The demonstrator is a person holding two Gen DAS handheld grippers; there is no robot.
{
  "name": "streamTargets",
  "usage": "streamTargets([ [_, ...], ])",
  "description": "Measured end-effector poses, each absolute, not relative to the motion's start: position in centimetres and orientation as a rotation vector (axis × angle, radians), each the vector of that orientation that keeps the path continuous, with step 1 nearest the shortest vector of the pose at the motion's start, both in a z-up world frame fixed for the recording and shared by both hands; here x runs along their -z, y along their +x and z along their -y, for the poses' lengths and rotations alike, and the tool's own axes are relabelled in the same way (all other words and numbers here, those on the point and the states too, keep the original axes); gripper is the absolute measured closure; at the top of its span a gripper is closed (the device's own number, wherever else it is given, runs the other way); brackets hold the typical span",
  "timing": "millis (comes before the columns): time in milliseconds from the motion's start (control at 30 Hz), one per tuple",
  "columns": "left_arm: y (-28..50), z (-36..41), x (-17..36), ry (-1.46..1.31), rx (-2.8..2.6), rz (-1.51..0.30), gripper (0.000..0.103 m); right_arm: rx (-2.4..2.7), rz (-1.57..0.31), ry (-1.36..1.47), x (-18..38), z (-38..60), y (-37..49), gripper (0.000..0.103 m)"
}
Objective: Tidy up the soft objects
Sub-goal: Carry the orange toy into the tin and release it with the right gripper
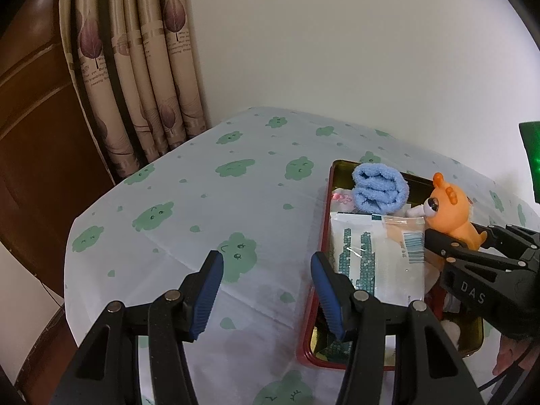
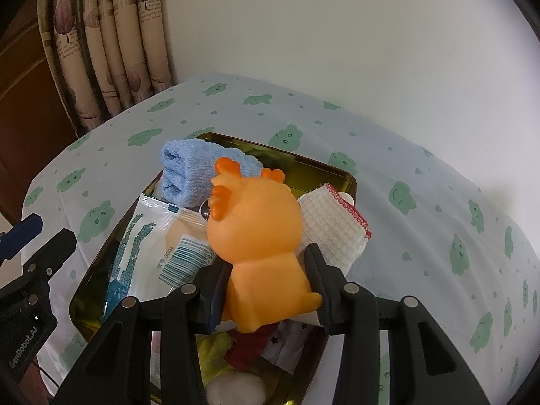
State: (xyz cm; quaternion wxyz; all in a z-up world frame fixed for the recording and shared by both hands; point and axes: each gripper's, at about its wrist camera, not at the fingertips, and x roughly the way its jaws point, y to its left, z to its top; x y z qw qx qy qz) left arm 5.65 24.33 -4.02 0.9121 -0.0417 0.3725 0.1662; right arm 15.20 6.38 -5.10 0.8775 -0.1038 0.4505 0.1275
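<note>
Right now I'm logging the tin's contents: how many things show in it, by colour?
Blue: 1, rolled towel
Orange: 1, toy, clamped in the right hand-held gripper
White: 3, packet, red-trimmed cloth, ball
Yellow: 1, cloth
Red: 1, cloth
Star-printed: 1, cloth
Total: 8

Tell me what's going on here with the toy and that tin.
The right gripper is shut on an orange toy deer, holding it over a red tin tray. The tray already holds a rolled blue towel, a white cloth and a plastic packet. The left gripper hangs open over the tablecloth, empty.
</note>
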Motion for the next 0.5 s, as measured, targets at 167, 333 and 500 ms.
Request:
streamTargets([
  [167,5.6,-24.4,3.9,-0.096,-0.334,-0.761,0.048,-0.269,-0.94,-0.2,4.6,-6.2,14.9,0.053],
  [333,5.5,-24.2,3.8,-0.093,-0.331,-0.759,0.048,-0.26,-0.89,-0.185,3.2,-5.8,13.9,0.036],
  [500,5.4,-23.9,3.8,-0.082,-0.331,-0.755,0.048,-0.26,-0.858,-0.144,1.9,-4.8,12.4,0.03],
])
